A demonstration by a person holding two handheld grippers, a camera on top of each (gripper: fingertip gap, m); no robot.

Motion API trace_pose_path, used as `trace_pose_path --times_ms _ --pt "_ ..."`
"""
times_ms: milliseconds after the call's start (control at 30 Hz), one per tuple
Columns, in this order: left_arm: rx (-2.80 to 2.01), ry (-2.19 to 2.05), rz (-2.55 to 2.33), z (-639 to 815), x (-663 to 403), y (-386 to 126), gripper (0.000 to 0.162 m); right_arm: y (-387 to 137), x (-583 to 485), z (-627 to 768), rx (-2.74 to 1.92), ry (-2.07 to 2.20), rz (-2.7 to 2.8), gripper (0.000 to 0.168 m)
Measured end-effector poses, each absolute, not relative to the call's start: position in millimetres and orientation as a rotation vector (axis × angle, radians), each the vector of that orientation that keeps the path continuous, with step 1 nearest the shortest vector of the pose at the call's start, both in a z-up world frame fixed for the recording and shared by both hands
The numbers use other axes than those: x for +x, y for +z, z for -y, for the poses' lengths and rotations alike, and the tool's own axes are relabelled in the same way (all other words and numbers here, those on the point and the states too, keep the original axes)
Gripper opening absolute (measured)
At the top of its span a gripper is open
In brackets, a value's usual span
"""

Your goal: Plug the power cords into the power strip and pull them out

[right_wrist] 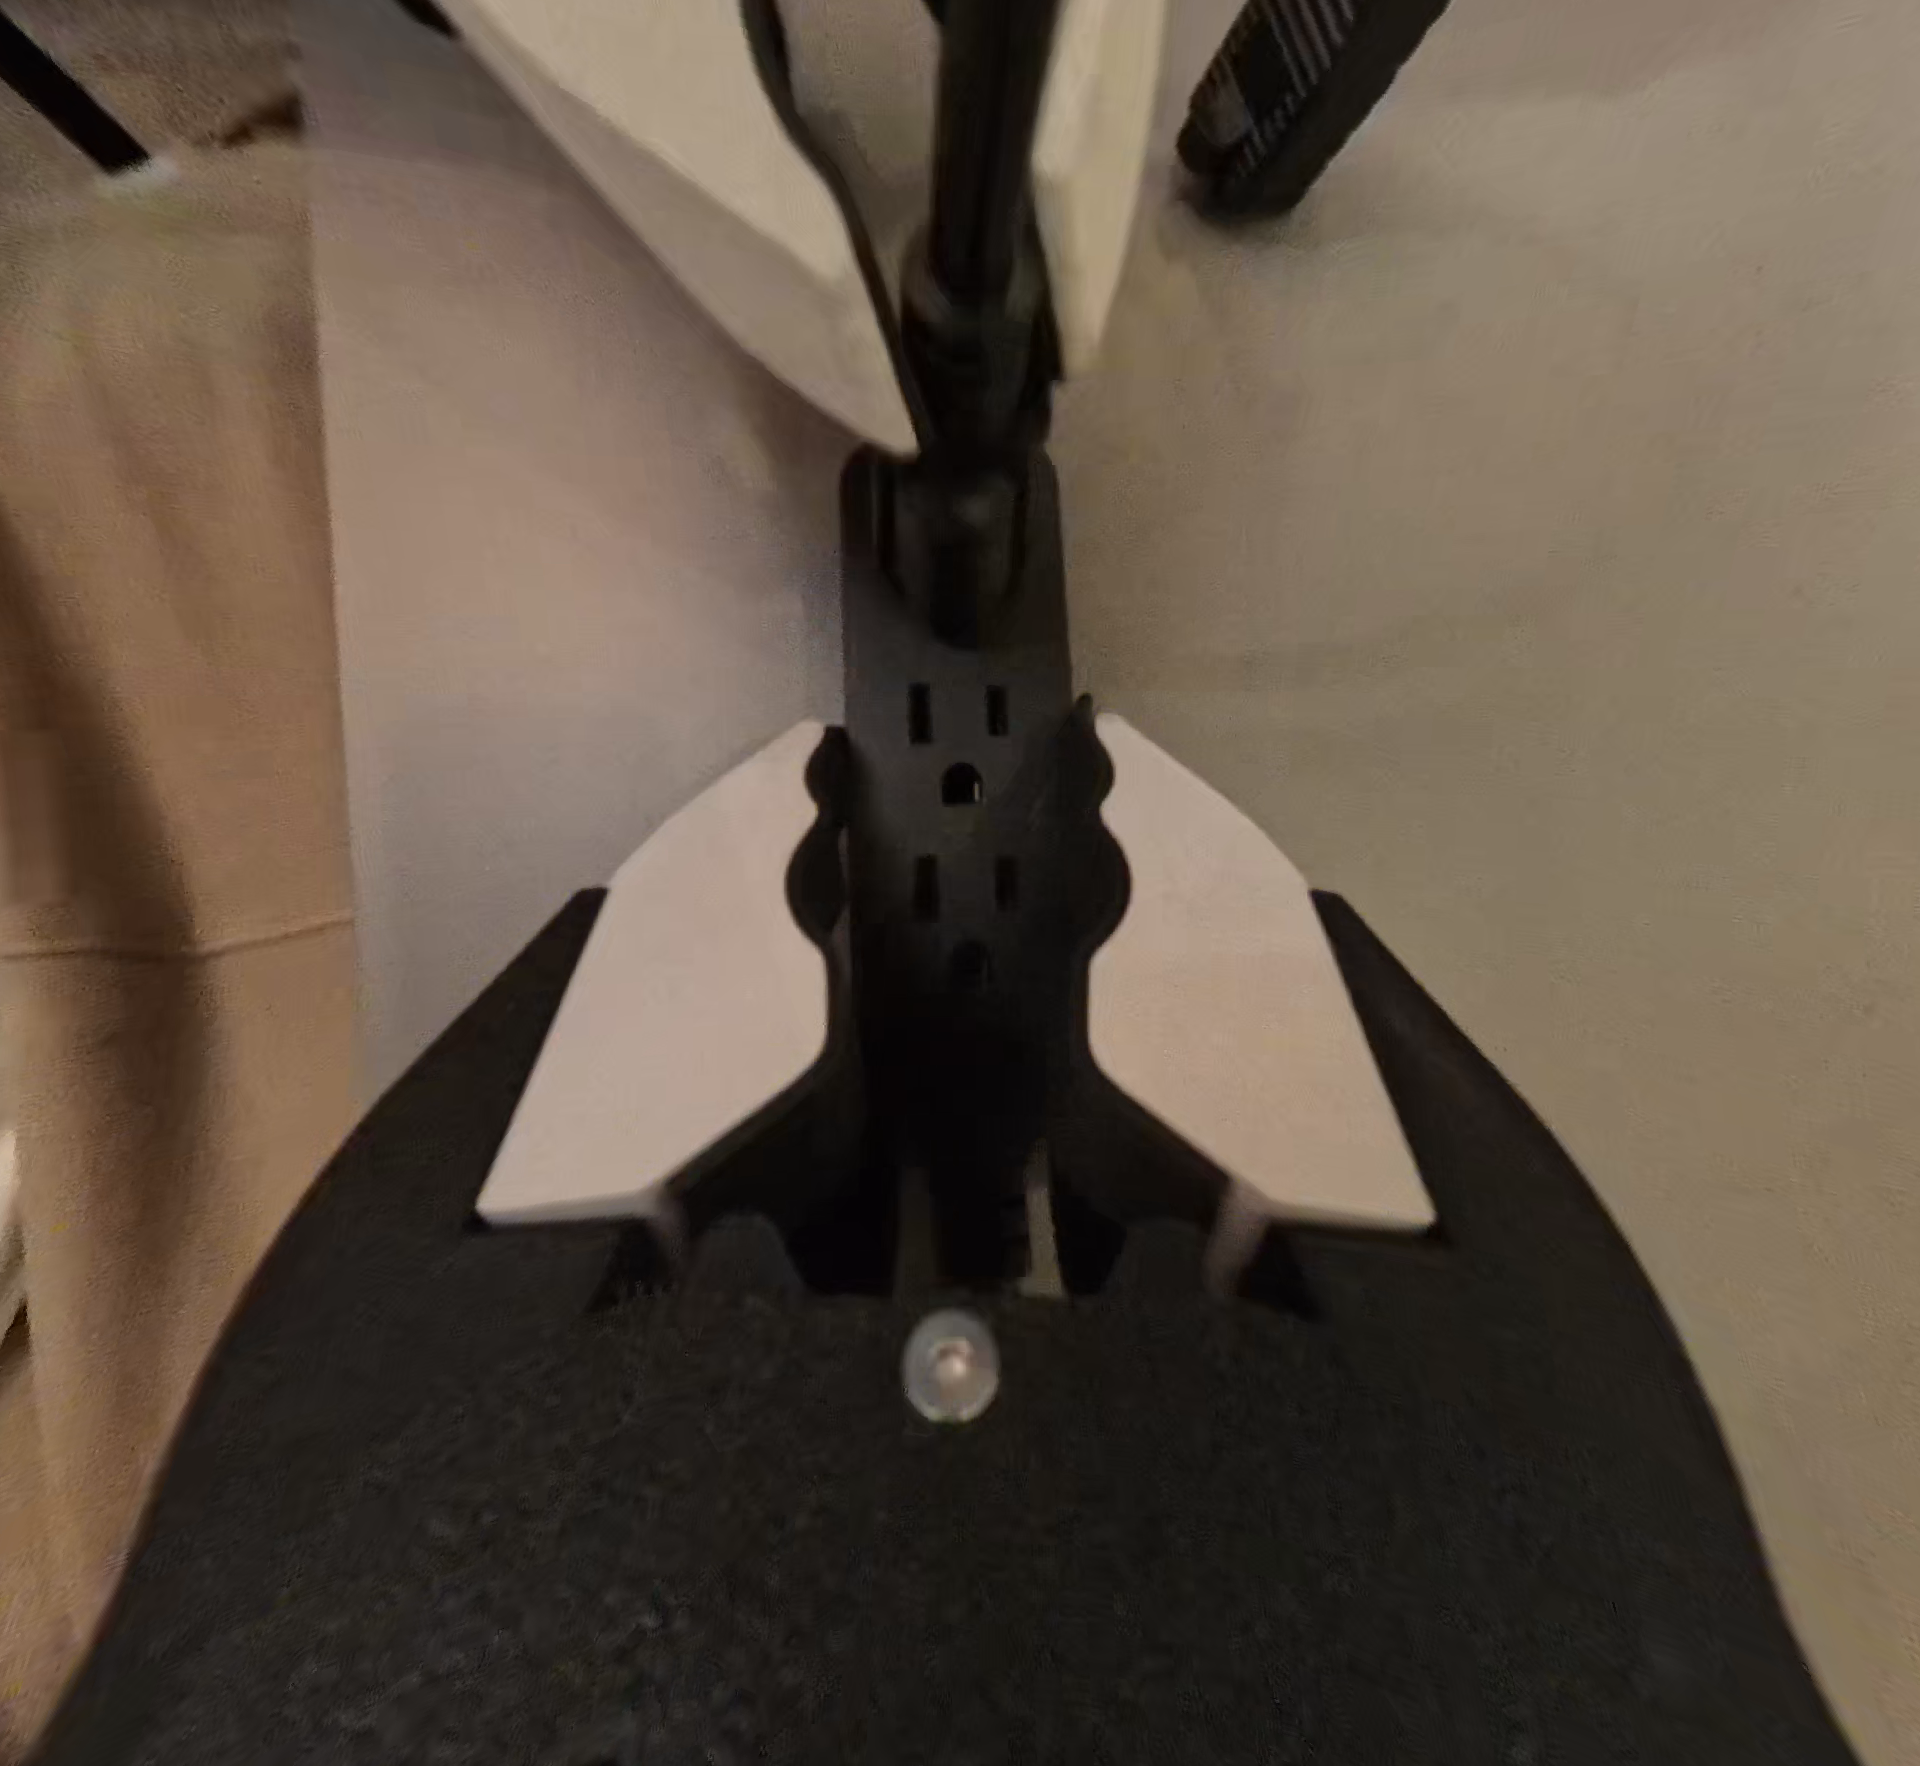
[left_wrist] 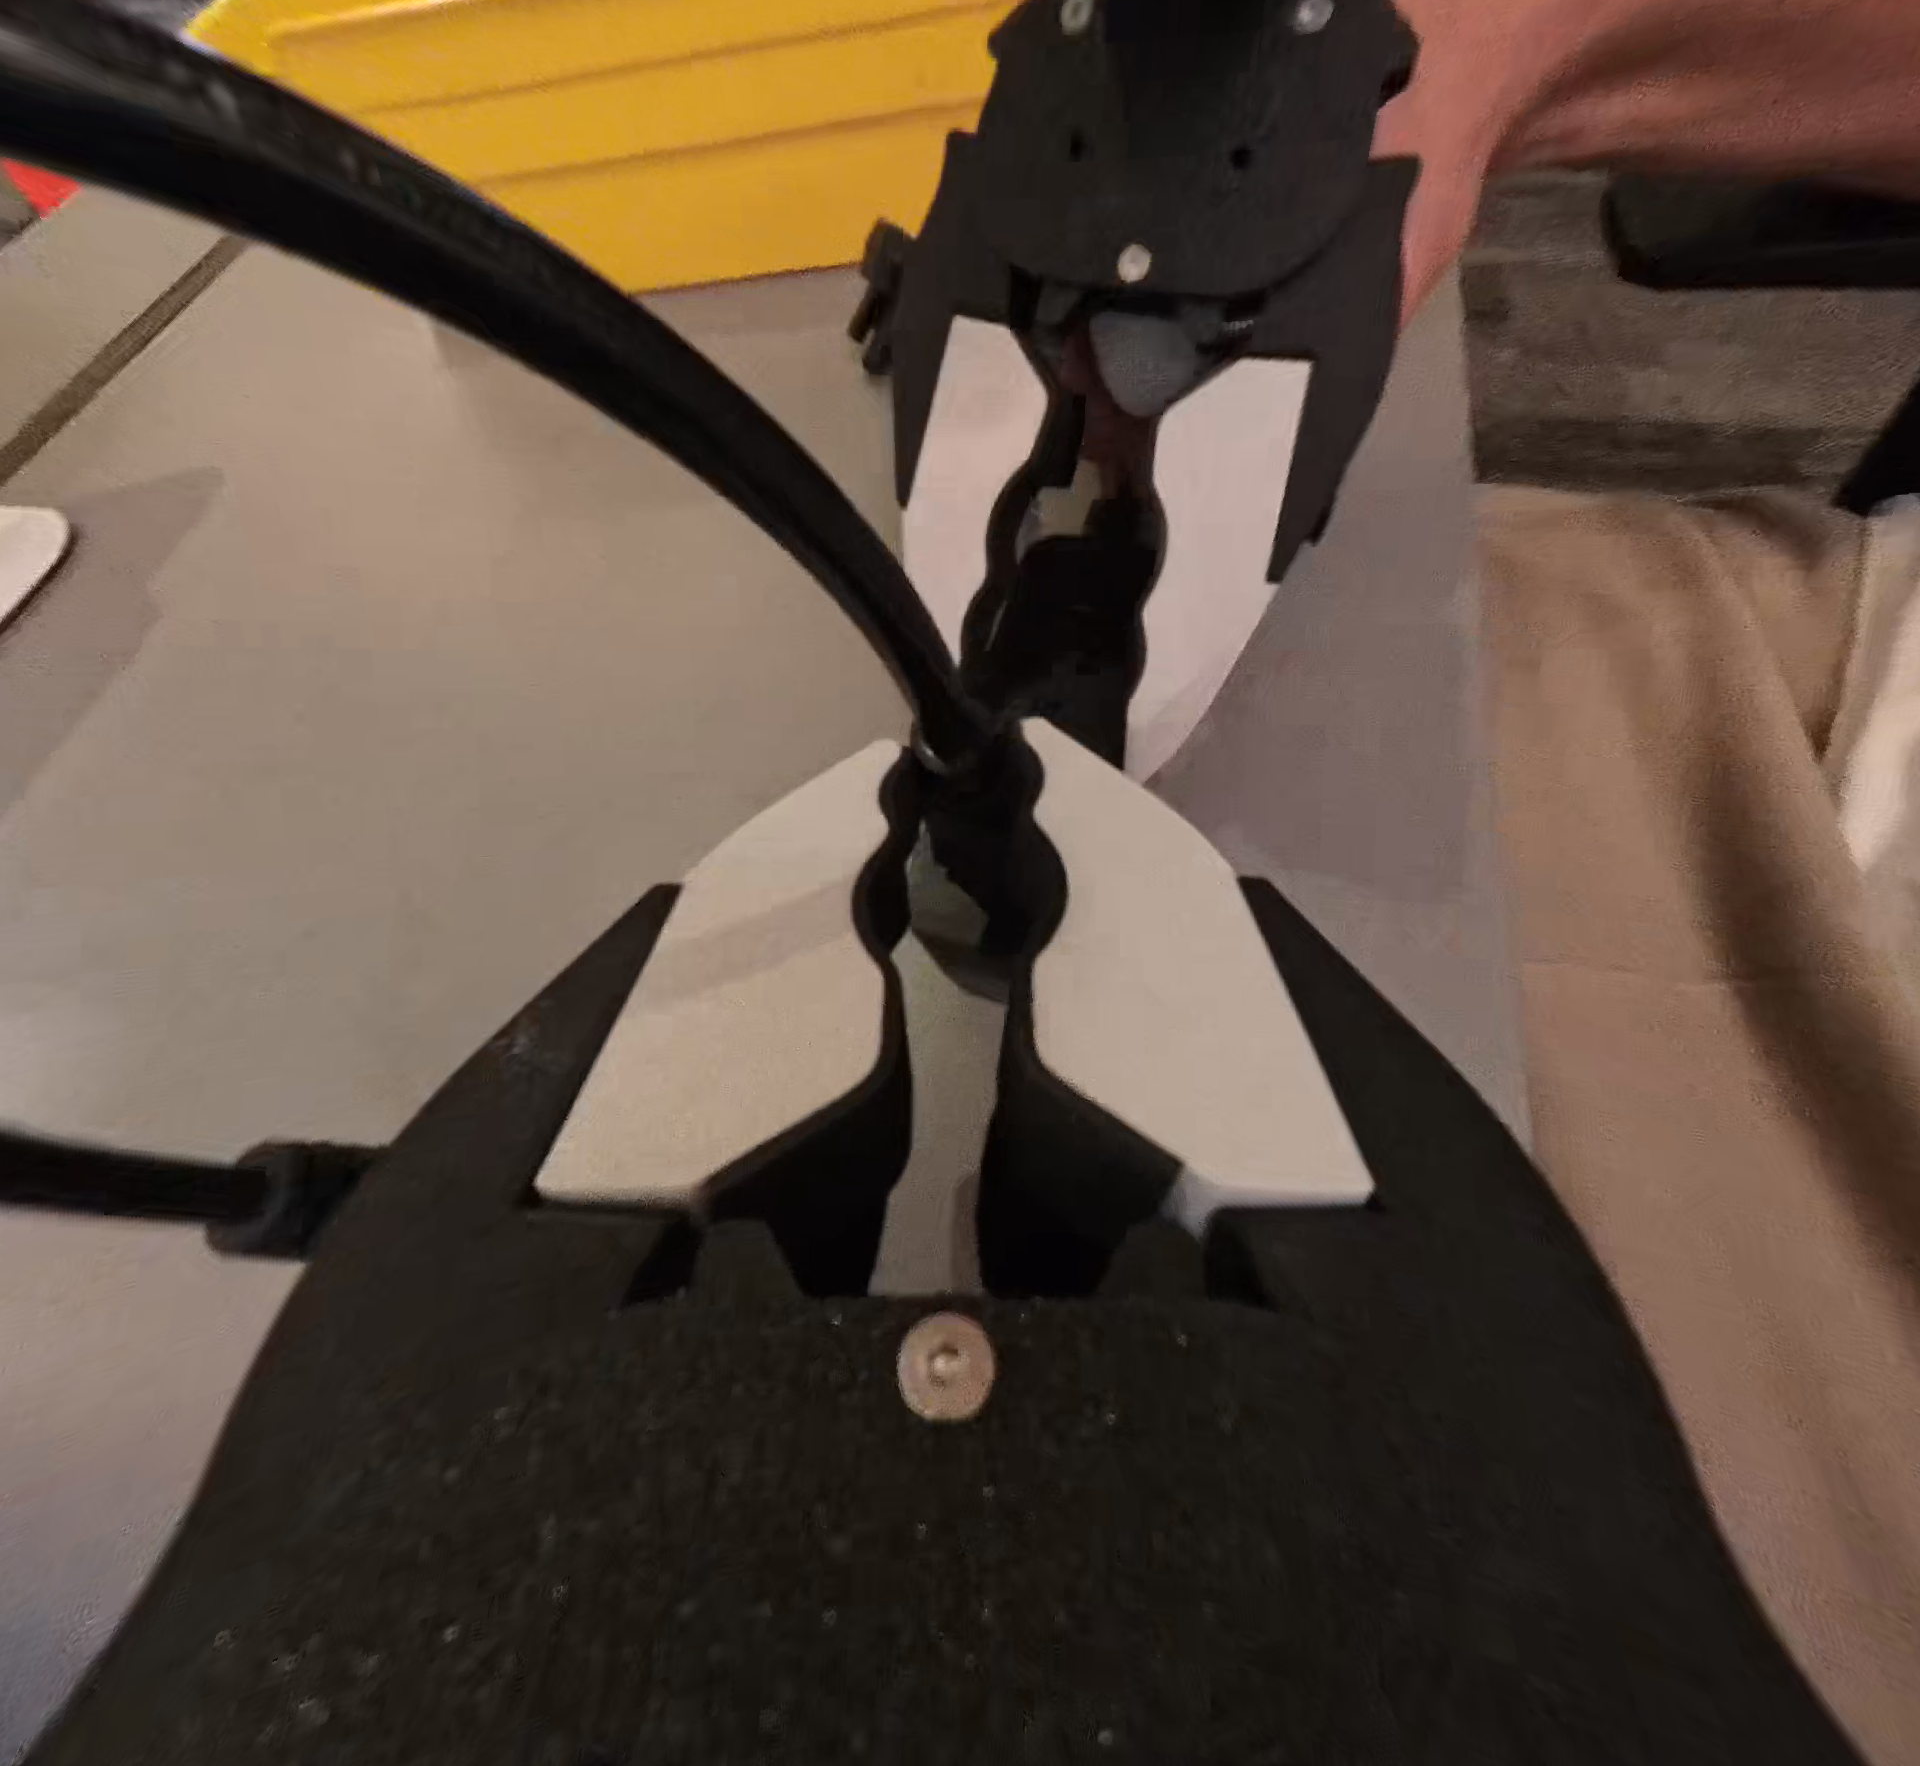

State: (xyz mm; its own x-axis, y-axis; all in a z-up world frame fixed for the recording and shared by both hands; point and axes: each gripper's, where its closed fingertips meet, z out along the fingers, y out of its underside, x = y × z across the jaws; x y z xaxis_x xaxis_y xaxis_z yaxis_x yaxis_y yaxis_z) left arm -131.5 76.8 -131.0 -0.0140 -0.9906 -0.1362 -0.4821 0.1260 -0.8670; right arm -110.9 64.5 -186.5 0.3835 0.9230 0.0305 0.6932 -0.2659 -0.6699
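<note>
My left gripper is shut on the black plug of a thick black power cord that arcs in from the upper left. My right gripper is shut on the sides of a black power strip, which has two free outlets facing up. In the right wrist view the left gripper holds the plug against the strip's far outlet; the prongs are hidden. In the left wrist view the right gripper faces me, with the strip between its fingers.
A yellow bin stands at the back of the grey table. A second black plug with a ribbed collar lies to the right. A thin black cable crosses at the left. A person's hand and beige trousers are to the right. The grippers' ends are close to 6 cm from one another.
</note>
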Motion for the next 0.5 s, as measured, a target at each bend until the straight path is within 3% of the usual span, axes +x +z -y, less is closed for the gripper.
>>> trace_pose_path --times_ms 100,333,500 --pt "-1.492 -0.724 -1.581 -83 -121 -128 0.014 -186 -111 -74 -2.101 0.406 1.382 0.042" --pt "-1.508 -0.979 -1.472 -78 -122 -109 0.013 -177 -114 -74 -2.059 0.519 1.316 0.043" --pt "-1.503 -0.827 -1.605 -77 -129 -127 0.015 -185 -113 -71 -2.063 0.499 1.332 0.042"
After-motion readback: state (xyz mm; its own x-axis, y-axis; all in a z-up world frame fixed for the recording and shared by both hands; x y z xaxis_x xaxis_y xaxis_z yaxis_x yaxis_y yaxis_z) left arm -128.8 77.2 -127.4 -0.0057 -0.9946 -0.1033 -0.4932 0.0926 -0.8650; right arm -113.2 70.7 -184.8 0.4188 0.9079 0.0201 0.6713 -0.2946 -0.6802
